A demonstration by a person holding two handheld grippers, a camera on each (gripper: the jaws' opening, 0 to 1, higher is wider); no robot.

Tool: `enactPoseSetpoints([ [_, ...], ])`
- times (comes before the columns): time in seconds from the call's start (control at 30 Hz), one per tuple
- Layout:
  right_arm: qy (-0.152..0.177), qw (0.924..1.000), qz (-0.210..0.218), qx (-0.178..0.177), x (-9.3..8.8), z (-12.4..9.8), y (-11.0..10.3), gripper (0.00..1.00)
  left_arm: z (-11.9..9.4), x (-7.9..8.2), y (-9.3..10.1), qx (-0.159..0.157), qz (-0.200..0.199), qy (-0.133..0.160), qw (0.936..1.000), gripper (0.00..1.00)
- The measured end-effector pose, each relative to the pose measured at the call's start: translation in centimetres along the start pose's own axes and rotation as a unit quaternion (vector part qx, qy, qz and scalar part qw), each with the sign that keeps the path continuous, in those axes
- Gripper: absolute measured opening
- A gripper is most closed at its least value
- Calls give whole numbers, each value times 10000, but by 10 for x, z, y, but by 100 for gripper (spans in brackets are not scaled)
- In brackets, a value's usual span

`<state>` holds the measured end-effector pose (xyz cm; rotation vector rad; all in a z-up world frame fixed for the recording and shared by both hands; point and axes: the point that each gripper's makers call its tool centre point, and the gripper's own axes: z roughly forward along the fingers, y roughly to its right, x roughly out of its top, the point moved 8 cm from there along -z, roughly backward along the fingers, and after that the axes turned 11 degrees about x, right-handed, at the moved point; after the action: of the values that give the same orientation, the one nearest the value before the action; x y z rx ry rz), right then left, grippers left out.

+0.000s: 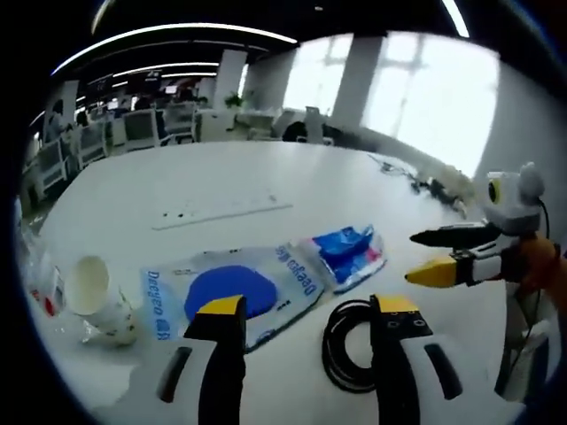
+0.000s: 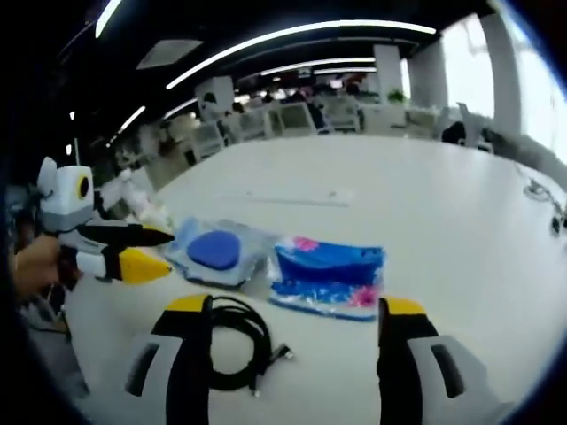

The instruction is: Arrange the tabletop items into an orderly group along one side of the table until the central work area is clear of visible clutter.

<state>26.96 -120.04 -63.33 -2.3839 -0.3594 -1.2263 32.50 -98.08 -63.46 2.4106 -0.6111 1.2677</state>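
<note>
Coiled black cable [image 2: 232, 343], just ahead of the right gripper [image 2: 297, 341] by its left jaw and between the left gripper's [image 1: 306, 332] jaws, both pairs apart and empty: probably light, limp, non-fragile; take across the bundled loops.

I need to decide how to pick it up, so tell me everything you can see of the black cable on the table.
The black cable is thin, looks rubbery, and is wound into a loose round coil lying flat on the white table. One end sticks out with a small plug pointing away from the coil. It lies close in front of both grippers, just short of the blue packets, and seems to touch neither; no gripper holds it.
</note>
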Motion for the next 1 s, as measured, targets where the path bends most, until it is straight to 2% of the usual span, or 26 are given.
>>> enactPoseSetpoints([
  [0.1,40,9999,-77,131,3,-6,-13,78,-12,0,-10,-2,187,25,9998,57],
  [0.3,-4,9990,-329,312,8,-20,-37,84,-37,3,-28,-4,261,135,9996,57],
  [0.5,50,9983,-356,455,10,-31,-54,86,-60,3,-41,8,387,230,9990,60],
  [0.67,116,9974,-408,577,12,-43,-72,89,-80,-1,-53,-69,120,320,9994,60],
  [0.8,107,9963,-552,642,11,-49,-85,94,-95,-3,-58,-34,241,328,9992,63],
  [1.0,-38,9951,-816,548,5,-59,-97,99,-120,-6,-63,-24,273,414,9988,69],
])
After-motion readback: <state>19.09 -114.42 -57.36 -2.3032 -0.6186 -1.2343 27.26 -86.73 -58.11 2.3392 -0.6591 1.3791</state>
